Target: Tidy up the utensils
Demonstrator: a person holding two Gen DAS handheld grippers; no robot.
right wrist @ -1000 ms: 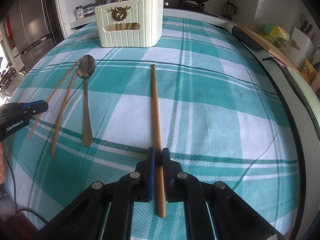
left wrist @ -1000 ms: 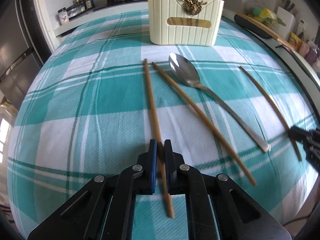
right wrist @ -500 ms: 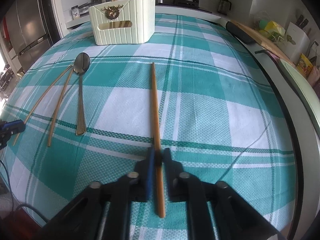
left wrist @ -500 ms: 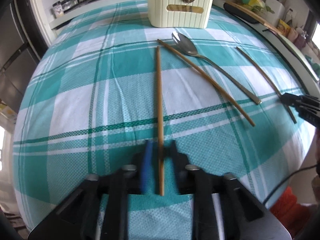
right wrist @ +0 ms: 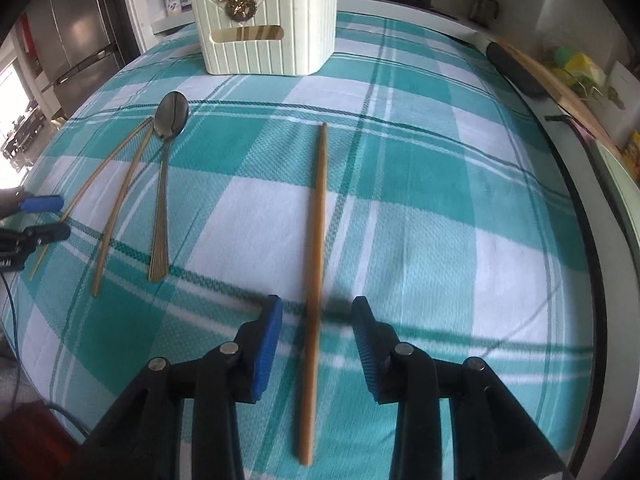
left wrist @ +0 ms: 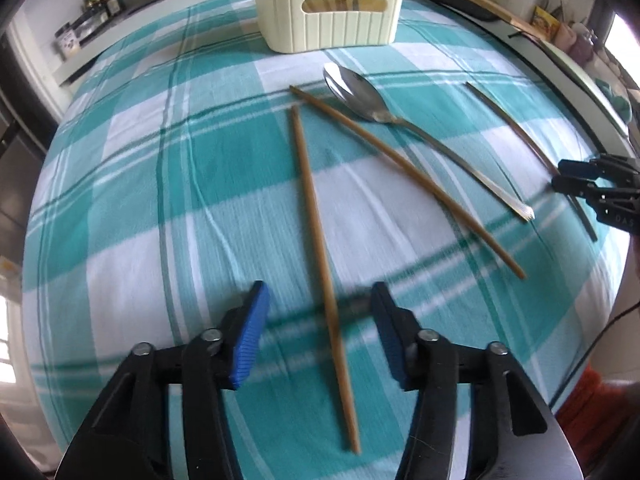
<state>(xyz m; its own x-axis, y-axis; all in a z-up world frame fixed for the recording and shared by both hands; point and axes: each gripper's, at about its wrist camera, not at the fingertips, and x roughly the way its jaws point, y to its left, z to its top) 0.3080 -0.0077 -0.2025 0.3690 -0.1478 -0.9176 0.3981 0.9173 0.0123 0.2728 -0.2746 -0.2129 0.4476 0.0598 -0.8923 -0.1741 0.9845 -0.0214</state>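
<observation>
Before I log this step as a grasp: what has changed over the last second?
Both tongs have opened. The left tongs let go of the left chopstick; the right tongs released the right chopstick. Each chopstick now lies on the tablecloth between the spread fingers. The spoon, middle chopstick and cream holder stayed put.
</observation>
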